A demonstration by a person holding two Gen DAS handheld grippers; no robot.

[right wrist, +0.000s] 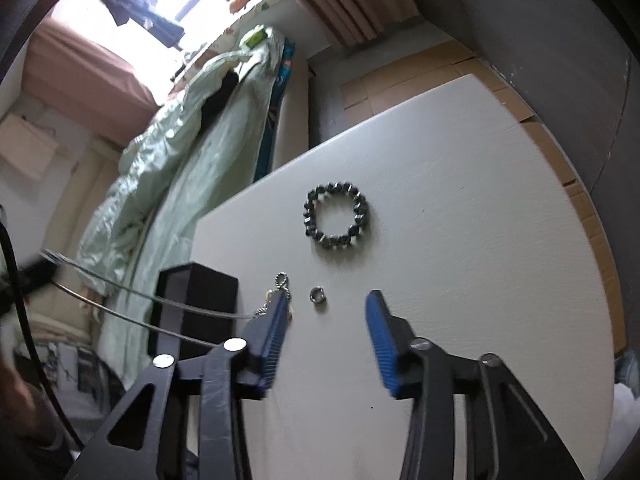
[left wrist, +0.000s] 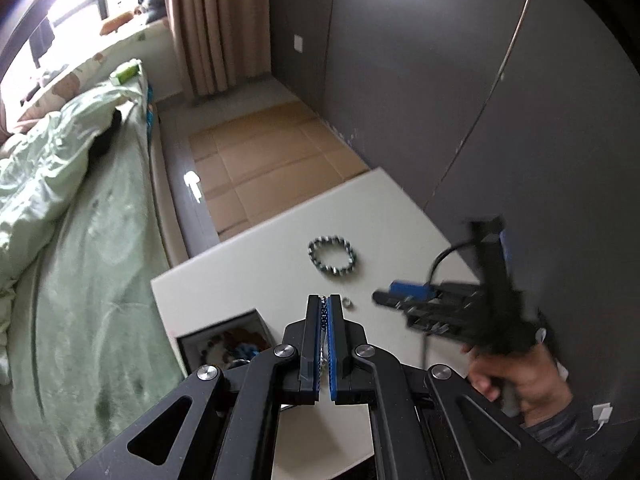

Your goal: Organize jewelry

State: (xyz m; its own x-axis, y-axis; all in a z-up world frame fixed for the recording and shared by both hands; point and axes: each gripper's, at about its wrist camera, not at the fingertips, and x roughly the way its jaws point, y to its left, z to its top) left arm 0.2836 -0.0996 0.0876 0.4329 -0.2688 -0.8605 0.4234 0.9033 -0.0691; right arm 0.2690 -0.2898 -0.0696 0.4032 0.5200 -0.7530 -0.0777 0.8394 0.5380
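My left gripper (left wrist: 325, 300) is shut on a thin silver chain necklace (left wrist: 322, 322) pinched between its blue pads. In the right wrist view the chain (right wrist: 140, 300) stretches from the left down to its clasp end (right wrist: 281, 280) on the white table (right wrist: 460, 184). A dark beaded bracelet (left wrist: 332, 257) (right wrist: 337, 215) lies on the table. A small silver ring (left wrist: 346, 303) (right wrist: 318, 294) lies nearer. My right gripper (right wrist: 326, 302) is open and empty, low over the table, the ring just ahead between its fingers. It also shows blurred in the left wrist view (left wrist: 394, 295).
A dark open jewelry box (left wrist: 224, 342) (right wrist: 196, 300) with several pieces inside stands at the table's left edge. A bed with a green quilt (left wrist: 80, 240) lies left of the table. A dark wall (left wrist: 480, 100) runs along the right. Cardboard covers the floor (left wrist: 260, 160).
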